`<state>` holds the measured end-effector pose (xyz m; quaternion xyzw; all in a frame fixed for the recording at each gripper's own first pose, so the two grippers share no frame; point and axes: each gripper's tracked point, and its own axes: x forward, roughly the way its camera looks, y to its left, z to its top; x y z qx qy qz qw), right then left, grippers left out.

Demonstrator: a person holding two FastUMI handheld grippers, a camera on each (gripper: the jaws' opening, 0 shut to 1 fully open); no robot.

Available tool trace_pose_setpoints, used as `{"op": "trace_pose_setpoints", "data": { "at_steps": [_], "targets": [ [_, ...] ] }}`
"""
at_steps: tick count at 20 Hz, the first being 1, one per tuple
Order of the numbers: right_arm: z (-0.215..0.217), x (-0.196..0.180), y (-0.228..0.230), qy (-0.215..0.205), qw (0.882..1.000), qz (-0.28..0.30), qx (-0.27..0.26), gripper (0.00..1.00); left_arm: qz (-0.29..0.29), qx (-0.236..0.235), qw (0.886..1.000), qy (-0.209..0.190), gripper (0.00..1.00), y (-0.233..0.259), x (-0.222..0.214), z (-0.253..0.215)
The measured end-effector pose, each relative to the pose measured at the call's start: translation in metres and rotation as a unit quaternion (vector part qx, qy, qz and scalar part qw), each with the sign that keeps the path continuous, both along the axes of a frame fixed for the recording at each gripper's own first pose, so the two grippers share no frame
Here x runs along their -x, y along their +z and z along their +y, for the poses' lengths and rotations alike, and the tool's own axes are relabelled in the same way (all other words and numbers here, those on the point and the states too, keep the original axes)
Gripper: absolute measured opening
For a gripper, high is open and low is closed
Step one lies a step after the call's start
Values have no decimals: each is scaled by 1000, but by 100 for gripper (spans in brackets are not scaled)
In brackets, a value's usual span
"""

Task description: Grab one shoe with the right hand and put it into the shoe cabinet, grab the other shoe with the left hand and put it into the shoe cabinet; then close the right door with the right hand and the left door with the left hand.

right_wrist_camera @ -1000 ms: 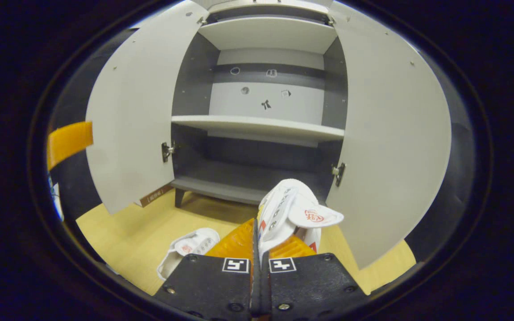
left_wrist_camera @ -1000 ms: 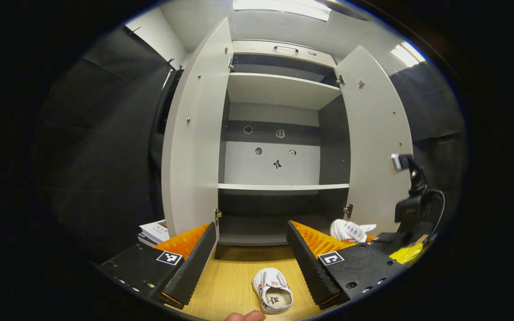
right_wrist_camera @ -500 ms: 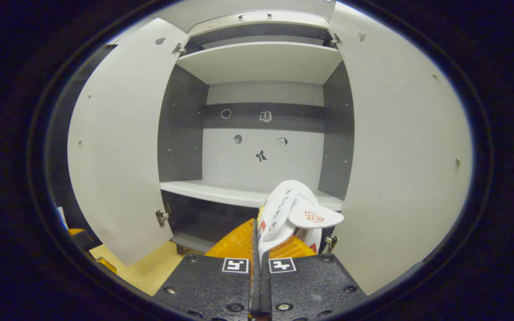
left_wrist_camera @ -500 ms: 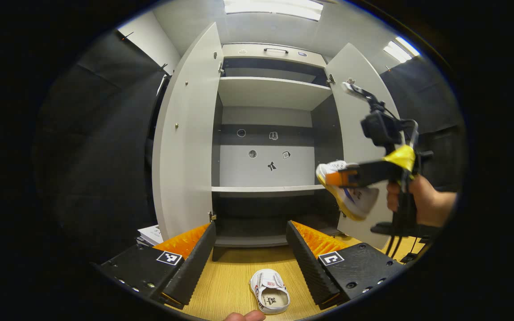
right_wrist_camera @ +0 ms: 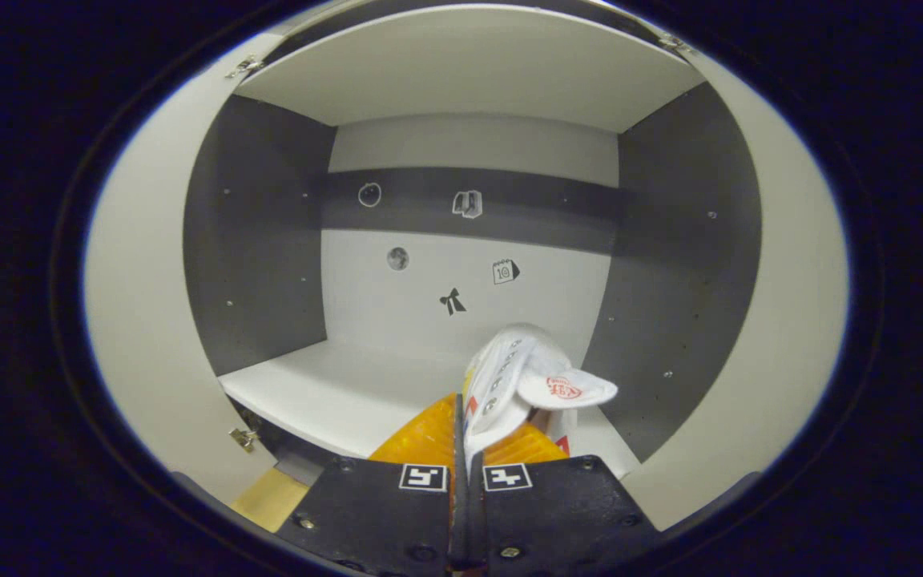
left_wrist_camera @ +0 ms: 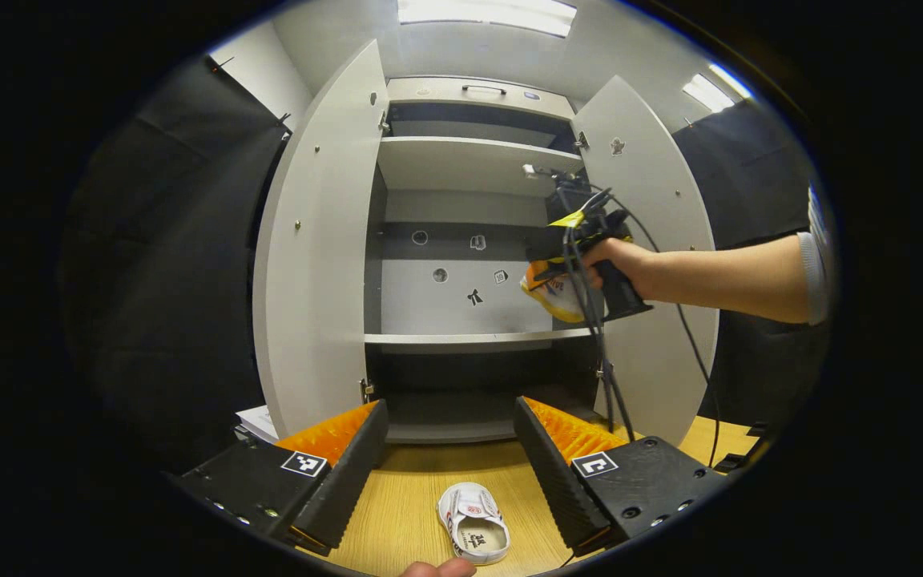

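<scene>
Nearest, left gripper view: left tongs (left_wrist_camera: 451,449) spread wide, holding nothing, low over the wooden floor (left_wrist_camera: 405,513). 2nd shoe (left_wrist_camera: 473,532) lies on the floor between the fingers, opening up, just short of the cabinet, so prob. the left is lined up for its own pick while waiting its turn.

Right gripper view: right tongs (right_wrist_camera: 466,449) pinched narrow on the 1st shoe (right_wrist_camera: 521,385), gripped by a thin edge at the heel end as far as I can tell, toe pointing fwd into the cabinet. Held that way the sole can go down flat on the shelf w/o the fingers fouling it.

Further off, from the left gripper view: a hand (left_wrist_camera: 630,268) w/ bare forearm carries the right tongs up at mid-shelf level, cables trailing down. Shoe sits above the middle shelf (right_wrist_camera: 349,393), rt side, not yet set down.

Farthest: shoe cabinet (left_wrist_camera: 469,160), left door (left_wrist_camera: 309,256) and right door (left_wrist_camera: 654,240) both swung wide, needed open for loading; closing comes last. Back panel has small stickers.
</scene>
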<state>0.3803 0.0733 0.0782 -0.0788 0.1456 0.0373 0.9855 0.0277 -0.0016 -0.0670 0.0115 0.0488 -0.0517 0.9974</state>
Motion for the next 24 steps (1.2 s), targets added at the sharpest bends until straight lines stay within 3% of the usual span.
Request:
{"op": "trace_pose_setpoints", "data": {
  "at_steps": [10, 24],
  "targets": [
    [3, -77, -28, -15, 996, 90, 17, 3, 9, -3, 1000, 11, 95, -3, 0, 11],
    [8, -94, -60, -27, 989, 143, 34, 4, 24, -1, 999, 26, 95, -11, -1, 18]
  ]
}}
